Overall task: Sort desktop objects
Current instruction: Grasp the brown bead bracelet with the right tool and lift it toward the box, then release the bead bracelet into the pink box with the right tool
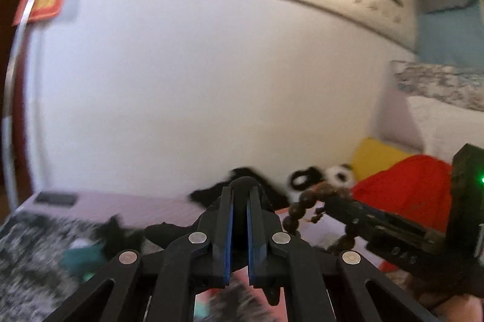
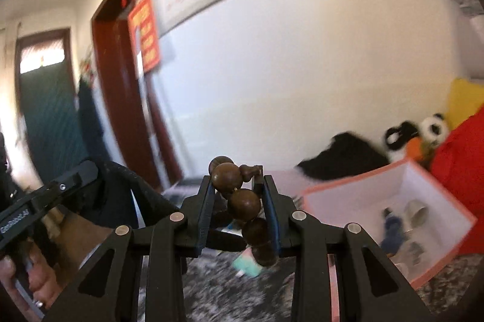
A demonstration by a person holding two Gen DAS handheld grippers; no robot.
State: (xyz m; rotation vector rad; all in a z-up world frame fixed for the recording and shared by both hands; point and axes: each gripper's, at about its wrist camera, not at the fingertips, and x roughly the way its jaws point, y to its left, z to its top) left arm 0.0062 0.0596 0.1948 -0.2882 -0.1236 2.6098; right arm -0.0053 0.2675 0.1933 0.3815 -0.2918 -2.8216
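Note:
A string of dark brown wooden beads (image 2: 243,202) hangs between the fingers of my right gripper (image 2: 237,181), which is shut on it and held up in the air. The left wrist view shows the same beads (image 1: 302,202) dangling from the right gripper (image 1: 331,198) at the right. My left gripper (image 1: 240,195) is shut, with its blue pads nearly together and nothing between them. It appears at the far left of the right wrist view as the left gripper (image 2: 72,176), held by a hand (image 2: 39,276). Both views are blurred.
A pink box with a white inside (image 2: 423,182) stands at the right and holds several small items. A teal object (image 2: 248,264) lies on the mottled grey surface (image 2: 227,291). Black cloth (image 2: 345,155), a panda plush (image 2: 434,128) and red fabric (image 1: 405,182) lie along the white wall.

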